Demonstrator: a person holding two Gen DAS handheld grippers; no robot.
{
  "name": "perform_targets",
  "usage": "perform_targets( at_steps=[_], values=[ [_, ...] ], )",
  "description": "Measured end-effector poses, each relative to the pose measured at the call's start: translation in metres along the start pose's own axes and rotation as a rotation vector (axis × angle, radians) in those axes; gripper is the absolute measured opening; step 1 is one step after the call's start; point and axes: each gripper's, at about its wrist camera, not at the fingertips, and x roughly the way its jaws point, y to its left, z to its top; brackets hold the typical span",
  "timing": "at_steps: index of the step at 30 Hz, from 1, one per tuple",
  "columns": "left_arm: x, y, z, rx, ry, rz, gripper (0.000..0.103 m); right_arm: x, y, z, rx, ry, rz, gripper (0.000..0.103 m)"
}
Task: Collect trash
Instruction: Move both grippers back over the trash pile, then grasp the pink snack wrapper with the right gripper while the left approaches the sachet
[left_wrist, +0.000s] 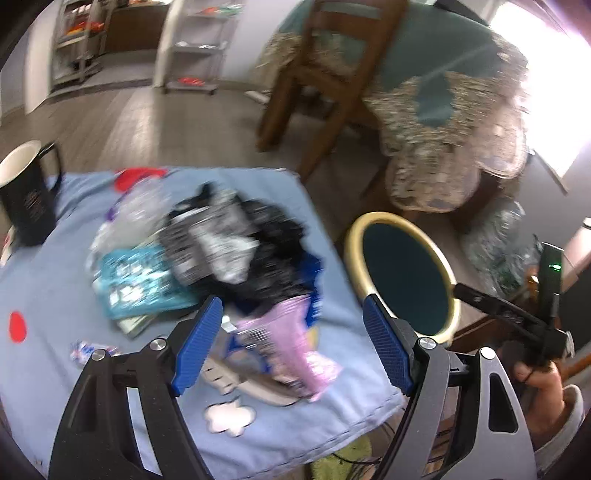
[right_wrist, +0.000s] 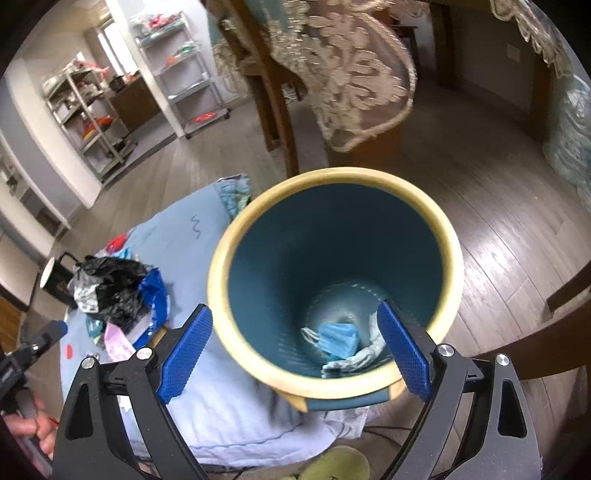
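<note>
At nine o'clock in the left wrist view a black mug (left_wrist: 27, 195) with a white inside stands upright on the pale blue cloth (left_wrist: 48, 280) that covers the table. Toward the centre lies the trash pile (left_wrist: 221, 251): a teal printed packet (left_wrist: 140, 284) at its left, crumpled black and grey plastic on top, a pink wrapper (left_wrist: 291, 339) at its near edge. A small white-and-blue scrap (left_wrist: 88, 350) lies apart at seven o'clock. The left gripper (left_wrist: 291, 350) hangs above the pile's near edge with its blue pads spread wide and released, nothing between them; the pink wrapper shows through the gap. At three o'clock stands the teal bin (left_wrist: 402, 273) with a cream rim, just off the table's edge, and at four o'clock a hand (left_wrist: 543, 391) grips the other tool's handle.

In the right wrist view, the trash pile (right_wrist: 114, 291) sits at nine o'clock on the cloth. The bin (right_wrist: 332, 380) fills the centre, seen from above. At its bottom lie a blue face mask (right_wrist: 338, 339) and a pale crumpled scrap (right_wrist: 354, 360) beside it. The right gripper (right_wrist: 295, 350) hovers over the bin's mouth, pads wide apart and holding nothing.
</note>
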Motion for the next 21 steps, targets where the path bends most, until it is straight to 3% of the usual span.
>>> perform_targets(
  at_steps=[11,21],
  values=[
    [-0.004,0.049,-0.004,-0.116,-0.004,0.064,0.077,0.008,0.052,-0.014,-0.145,0.028,0.068,0.091],
    [-0.003,0.066,-0.004,-0.154,-0.012,0.078,0.077,0.029,0.143,-0.053,-0.463,0.102,0.202,0.091]
  ],
)
